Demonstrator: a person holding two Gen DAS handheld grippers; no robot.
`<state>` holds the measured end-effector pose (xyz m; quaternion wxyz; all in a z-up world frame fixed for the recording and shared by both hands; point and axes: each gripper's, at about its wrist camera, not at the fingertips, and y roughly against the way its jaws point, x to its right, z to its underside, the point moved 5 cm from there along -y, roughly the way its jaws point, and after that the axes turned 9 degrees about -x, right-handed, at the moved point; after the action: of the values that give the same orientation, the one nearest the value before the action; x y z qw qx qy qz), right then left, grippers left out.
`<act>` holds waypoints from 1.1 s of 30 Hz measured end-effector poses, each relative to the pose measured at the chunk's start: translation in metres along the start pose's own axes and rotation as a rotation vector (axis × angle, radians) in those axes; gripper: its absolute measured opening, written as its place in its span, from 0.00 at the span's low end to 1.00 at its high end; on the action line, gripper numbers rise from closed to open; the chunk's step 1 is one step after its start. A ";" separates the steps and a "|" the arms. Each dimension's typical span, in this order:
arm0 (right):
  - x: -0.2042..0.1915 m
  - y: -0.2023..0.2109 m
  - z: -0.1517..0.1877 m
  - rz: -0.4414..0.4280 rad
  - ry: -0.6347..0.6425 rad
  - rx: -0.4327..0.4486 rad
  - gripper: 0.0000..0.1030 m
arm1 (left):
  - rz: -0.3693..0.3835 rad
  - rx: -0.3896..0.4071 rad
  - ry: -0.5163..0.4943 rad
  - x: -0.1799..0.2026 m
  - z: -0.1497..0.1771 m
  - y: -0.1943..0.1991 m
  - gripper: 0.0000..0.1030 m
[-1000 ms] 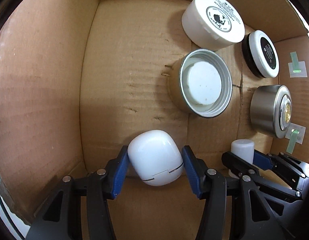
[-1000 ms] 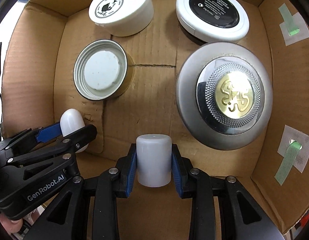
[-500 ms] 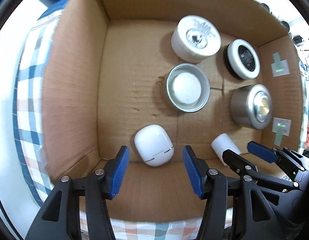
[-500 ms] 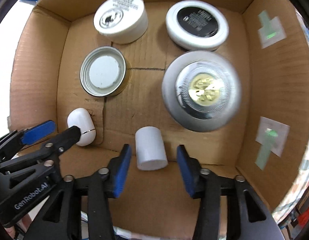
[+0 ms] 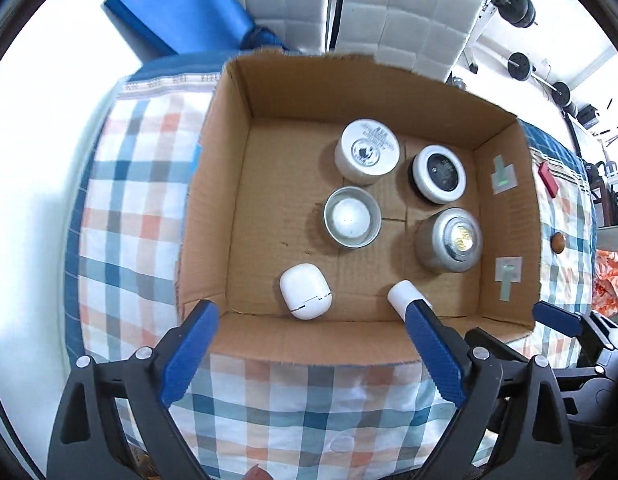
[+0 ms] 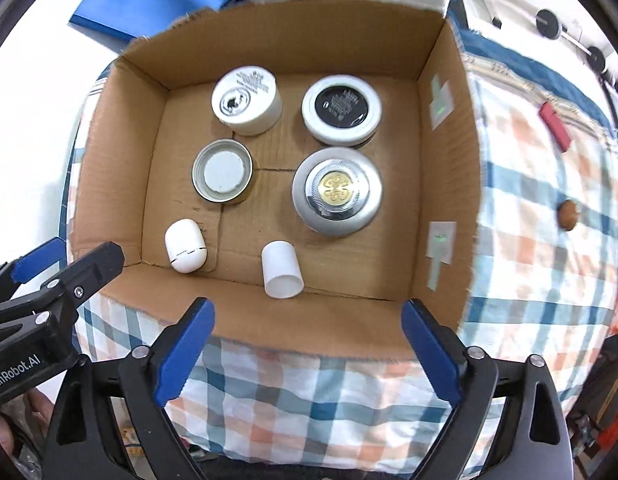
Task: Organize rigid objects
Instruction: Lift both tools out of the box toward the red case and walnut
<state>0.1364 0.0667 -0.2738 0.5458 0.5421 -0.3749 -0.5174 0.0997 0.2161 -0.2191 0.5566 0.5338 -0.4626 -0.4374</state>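
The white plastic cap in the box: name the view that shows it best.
Right wrist view. The white cap lies on its side there in full, near the box's near wall. In the left wrist view, the left gripper's blue finger covers its lower end, leaving only the top visible.

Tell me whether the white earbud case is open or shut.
Shut: the white earbud case lies in the cardboard box with only a thin seam showing.

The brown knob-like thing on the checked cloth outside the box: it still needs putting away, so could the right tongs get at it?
Probably yes: the brown knob lies alone on the cloth, and the right tongs hang open and empty.
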 end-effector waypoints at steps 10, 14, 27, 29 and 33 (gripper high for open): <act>0.006 0.062 0.037 0.019 0.011 0.109 1.00 | -0.012 0.121 -0.019 0.013 0.022 0.059 0.93; 0.008 0.078 0.044 -0.012 0.025 0.129 1.00 | -0.010 0.154 -0.031 0.025 0.028 0.078 0.93; 0.129 0.103 0.047 -0.066 -0.157 0.166 1.00 | 0.023 0.169 -0.140 0.147 -0.001 0.077 0.93; 0.162 0.102 0.044 -0.050 -0.210 0.168 1.00 | 0.038 0.160 -0.169 0.178 -0.011 0.068 0.93; 0.237 0.093 0.035 -0.016 -0.336 0.167 1.00 | 0.042 0.136 -0.219 0.240 -0.037 0.042 0.93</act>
<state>0.1610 -0.1821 -0.2142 0.4244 0.4944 -0.4984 -0.5720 0.1817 -0.0105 -0.1661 0.4746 0.5094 -0.5603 -0.4488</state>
